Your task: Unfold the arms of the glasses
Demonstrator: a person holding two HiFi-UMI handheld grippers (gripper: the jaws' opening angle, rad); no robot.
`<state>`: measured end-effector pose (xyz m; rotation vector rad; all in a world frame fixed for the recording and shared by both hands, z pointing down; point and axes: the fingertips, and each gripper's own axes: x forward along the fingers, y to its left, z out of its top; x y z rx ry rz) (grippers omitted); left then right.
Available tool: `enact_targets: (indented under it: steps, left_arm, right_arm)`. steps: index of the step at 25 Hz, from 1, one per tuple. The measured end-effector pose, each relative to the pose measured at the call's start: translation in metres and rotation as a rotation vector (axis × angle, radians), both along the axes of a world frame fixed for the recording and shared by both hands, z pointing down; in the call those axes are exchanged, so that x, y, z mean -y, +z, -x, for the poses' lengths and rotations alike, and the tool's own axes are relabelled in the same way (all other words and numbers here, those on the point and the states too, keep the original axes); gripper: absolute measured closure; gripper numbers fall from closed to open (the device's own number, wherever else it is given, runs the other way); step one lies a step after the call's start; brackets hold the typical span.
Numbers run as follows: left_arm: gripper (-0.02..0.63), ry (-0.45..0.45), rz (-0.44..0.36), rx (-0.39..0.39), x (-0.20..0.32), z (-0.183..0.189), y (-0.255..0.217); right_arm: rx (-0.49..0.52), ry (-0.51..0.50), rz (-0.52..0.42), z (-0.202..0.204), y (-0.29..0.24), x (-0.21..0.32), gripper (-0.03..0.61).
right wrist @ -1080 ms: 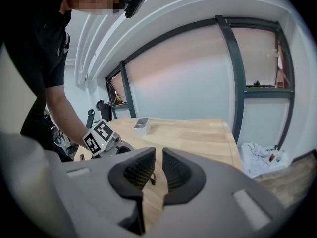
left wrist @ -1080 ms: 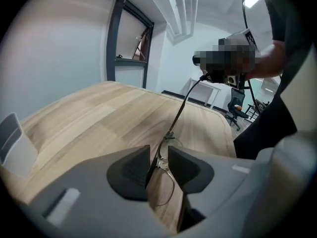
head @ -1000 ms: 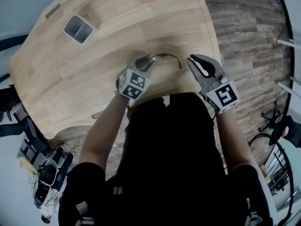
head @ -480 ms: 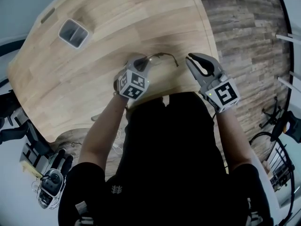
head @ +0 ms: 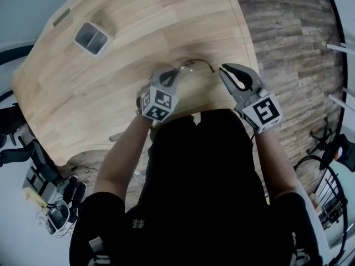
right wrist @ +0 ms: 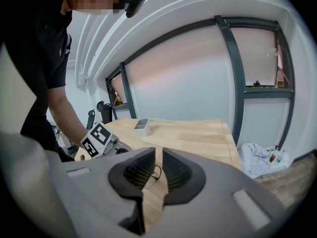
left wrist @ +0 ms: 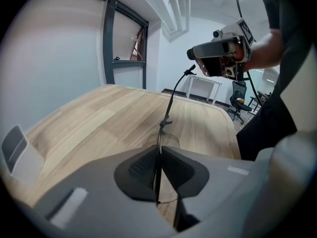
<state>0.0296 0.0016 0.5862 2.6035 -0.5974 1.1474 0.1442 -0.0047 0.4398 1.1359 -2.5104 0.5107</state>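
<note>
Thin wire glasses (left wrist: pixel 171 100) sit near the wooden table's (head: pixel 138 32) near edge, frame pinched in the left gripper (left wrist: pixel 158 157), whose jaws have just been closing on it; the right gripper (right wrist: pixel 158 170), narrowly apart and empty beside the arm's tip, should likely clasp that tip and swing it gently outward.

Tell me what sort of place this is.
Likely an office or lab: a big wooden table, an office chair beyond it, and tall metal-framed panels along the wall.
</note>
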Motion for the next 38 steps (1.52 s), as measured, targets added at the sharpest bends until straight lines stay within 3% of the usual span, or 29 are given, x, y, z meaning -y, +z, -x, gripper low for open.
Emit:
enact_targets:
  steps: [5, 9, 13, 16, 23, 28, 38]
  left_arm:
    - [0.58, -0.015, -0.055, -0.064, 0.0, 0.004, -0.019]
    - [0.58, -0.031, -0.102, -0.123, -0.001, 0.009, -0.03]
    - [0.58, -0.052, -0.134, -0.175, -0.003, 0.014, -0.038]
    - [0.58, -0.053, -0.154, -0.207, -0.005, 0.017, -0.042]
    - [0.58, -0.02, -0.182, -0.231, -0.011, 0.022, -0.044]
    - [0.58, -0.009, -0.188, -0.244, -0.013, 0.026, -0.047]
    - [0.578, -0.002, -0.166, -0.233, -0.016, 0.026, -0.04]
  right_arm:
    - [-0.006, -0.038, -0.027, 0.015, -0.011, -0.001, 0.532]
    - [-0.062, -0.126, -0.033, 0.037, -0.014, -0.007, 0.532]
    - [-0.112, -0.199, 0.02, 0.063, -0.003, -0.012, 0.532]
    - [-0.076, -0.163, 0.092, 0.077, 0.009, -0.009, 0.532]
    - [-0.126, -0.145, 0.17, 0.09, 0.042, 0.0, 0.528]
    - [-0.067, -0.171, 0.269, 0.102, 0.053, -0.003, 0.506]
    - [-0.107, -0.264, 0.293, 0.111, 0.061, -0.016, 0.545]
